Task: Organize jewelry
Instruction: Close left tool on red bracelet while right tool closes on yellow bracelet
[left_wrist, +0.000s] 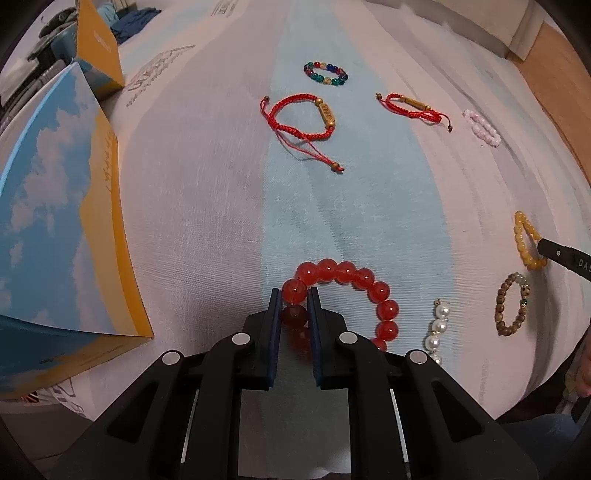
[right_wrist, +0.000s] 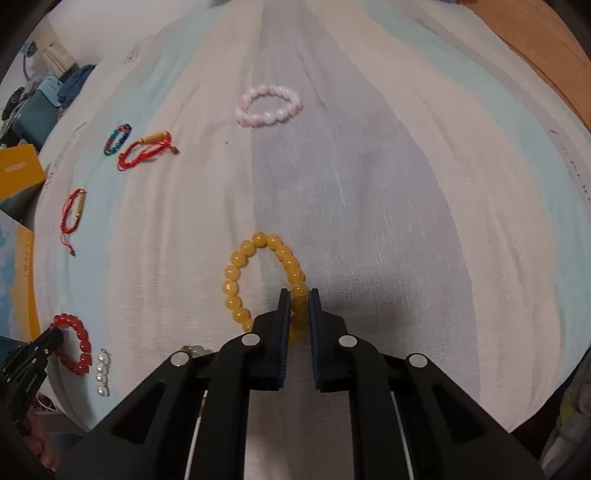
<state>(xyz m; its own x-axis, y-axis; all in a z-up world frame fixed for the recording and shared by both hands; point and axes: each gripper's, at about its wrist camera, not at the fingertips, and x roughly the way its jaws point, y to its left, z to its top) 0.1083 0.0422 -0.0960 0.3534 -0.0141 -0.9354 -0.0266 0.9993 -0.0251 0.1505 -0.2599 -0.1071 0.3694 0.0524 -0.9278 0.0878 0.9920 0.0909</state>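
The red bracelet (left_wrist: 343, 291) lies on the cloth (left_wrist: 207, 229) directly under the left gripper (left_wrist: 294, 295), whose jaws are clamped on one bead at the near-left of the loop; the rest of the beads curve away ahead and to the gripper's right. The yellow bracelet (right_wrist: 258, 280) sits likewise under the right gripper (right_wrist: 298, 295), pinched by its near-right beads, with the loop stretching ahead and to that gripper's left.

Just right of the left gripper's fingers lies a short pearl strand (left_wrist: 437, 330), and further right a brown wood bracelet (left_wrist: 513, 304). In the left view the right gripper's tip reaches in from the right edge, touching the yellow bracelet.

Ahead of the left gripper, well apart from it, a red cord bracelet (left_wrist: 299, 122) with a gold tube lies with its loose ends trailing toward the gripper. Beyond that sits a multicolour bracelet (left_wrist: 326, 74). To their right is a second cord bracelet (left_wrist: 413, 107), and further right a pink bracelet (left_wrist: 482, 127), which in the right view lies far ahead of the right gripper.

Left of the left gripper stands a box (left_wrist: 55, 221) printed with sky and clouds, its side orange, resting on the cloth. An orange box (left_wrist: 98, 44) stands beyond it.
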